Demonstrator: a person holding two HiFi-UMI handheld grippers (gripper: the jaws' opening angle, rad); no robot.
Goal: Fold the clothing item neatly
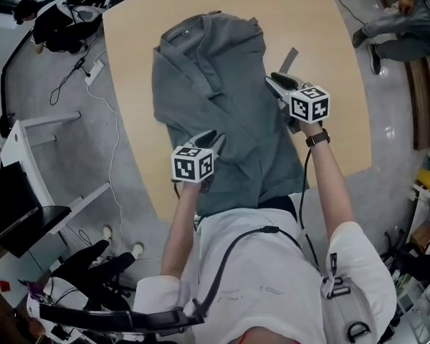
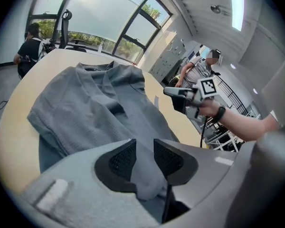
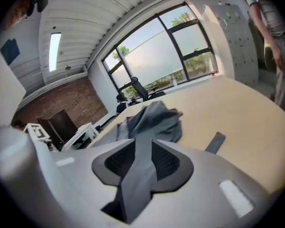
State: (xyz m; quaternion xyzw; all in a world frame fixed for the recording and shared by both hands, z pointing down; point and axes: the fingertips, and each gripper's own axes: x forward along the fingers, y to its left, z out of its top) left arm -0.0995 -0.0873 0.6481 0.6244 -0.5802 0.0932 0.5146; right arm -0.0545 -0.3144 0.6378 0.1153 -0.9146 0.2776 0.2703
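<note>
A grey collared shirt (image 1: 215, 99) lies crumpled on the light wooden table (image 1: 294, 20), collar towards the far edge and hem hanging over the near edge. My left gripper (image 1: 213, 140) is over the shirt's near-left part. In the left gripper view the left gripper (image 2: 145, 158) has a fold of shirt (image 2: 95, 108) filling the gap between its pads. My right gripper (image 1: 276, 83) is at the shirt's right edge. In the right gripper view the right gripper (image 3: 143, 160) pinches a strip of the shirt (image 3: 154, 122) that runs back between its pads.
A dark strip (image 1: 289, 59) lies on the table just right of the shirt. A person sits beyond the table's far right corner (image 1: 401, 20). White desks (image 1: 29, 135), a cable (image 1: 111, 142) and chairs stand on the floor to the left.
</note>
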